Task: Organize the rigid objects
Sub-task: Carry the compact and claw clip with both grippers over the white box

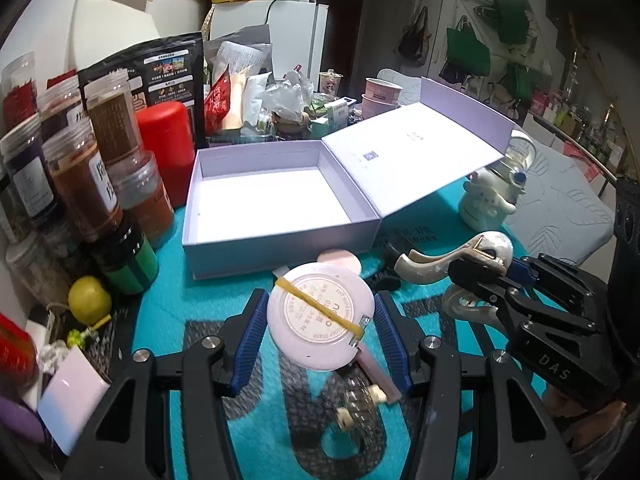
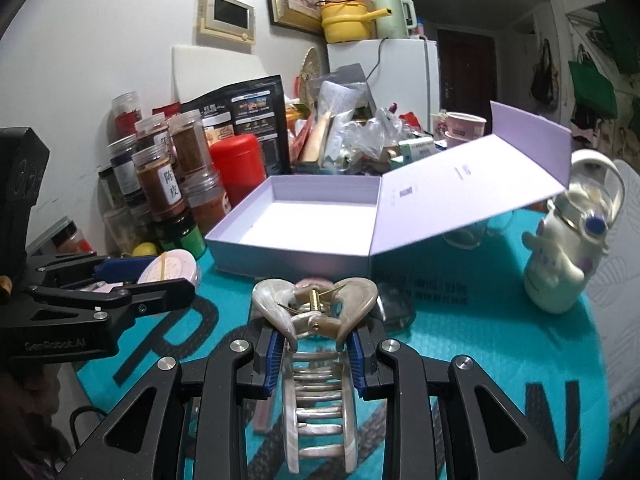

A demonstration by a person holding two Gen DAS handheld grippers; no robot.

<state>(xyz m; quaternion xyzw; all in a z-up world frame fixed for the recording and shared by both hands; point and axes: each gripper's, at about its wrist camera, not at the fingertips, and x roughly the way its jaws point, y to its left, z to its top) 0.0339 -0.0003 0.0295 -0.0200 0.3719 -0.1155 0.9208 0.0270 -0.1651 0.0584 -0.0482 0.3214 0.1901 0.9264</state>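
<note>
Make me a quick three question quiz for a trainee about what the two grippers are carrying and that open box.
1. True or false: the lavender box already holds one item.
2. Which gripper has the pearly hair claw clip between its fingers?
A. left gripper
B. right gripper
C. neither
3. Fill in: the round pink compact in the left gripper has a yellow ______ stretched across it.

Key
1. False: the box is open and nothing shows inside.
2. B: the right gripper pinches the clip.
3. rubber band.
</note>
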